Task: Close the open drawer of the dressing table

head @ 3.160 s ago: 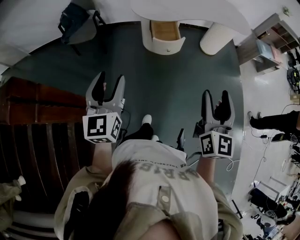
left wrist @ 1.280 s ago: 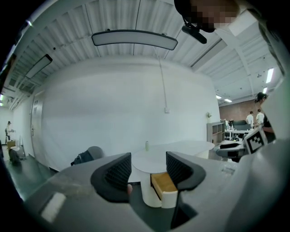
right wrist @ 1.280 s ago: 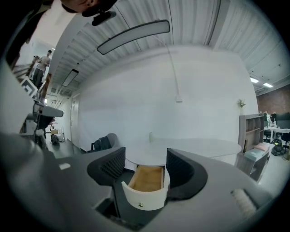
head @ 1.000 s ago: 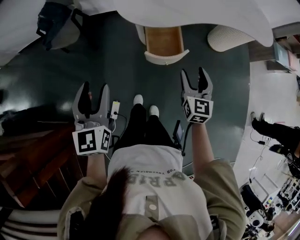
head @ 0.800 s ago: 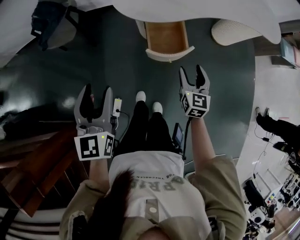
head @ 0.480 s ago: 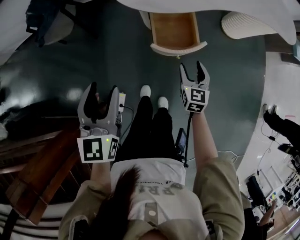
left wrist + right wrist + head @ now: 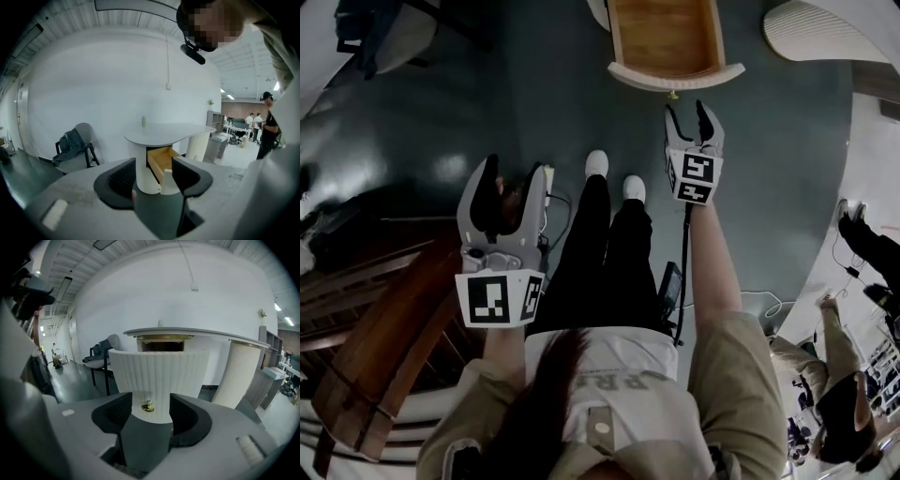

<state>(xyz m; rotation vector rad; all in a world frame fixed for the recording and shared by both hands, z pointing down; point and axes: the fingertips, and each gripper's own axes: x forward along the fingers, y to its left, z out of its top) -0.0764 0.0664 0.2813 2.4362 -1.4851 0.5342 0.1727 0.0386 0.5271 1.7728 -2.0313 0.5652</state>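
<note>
Right gripper (image 7: 685,111) has neared drawer knob (image 7: 673,95), its empty jaws closing

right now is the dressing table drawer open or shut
Open: the drawer stands pulled out, its wooden inside exposed from above in the head view.

The open drawer (image 7: 712,77) shows its wooden inside, its brass knob (image 7: 673,95) facing the person. The right gripper (image 7: 685,111) sits just short of the knob, its jaws apart, just closing slightly, nothing between them. The left gripper (image 7: 512,169) hangs well apart from the drawer, jaws spread, over the dark floor (image 7: 769,141).
</note>
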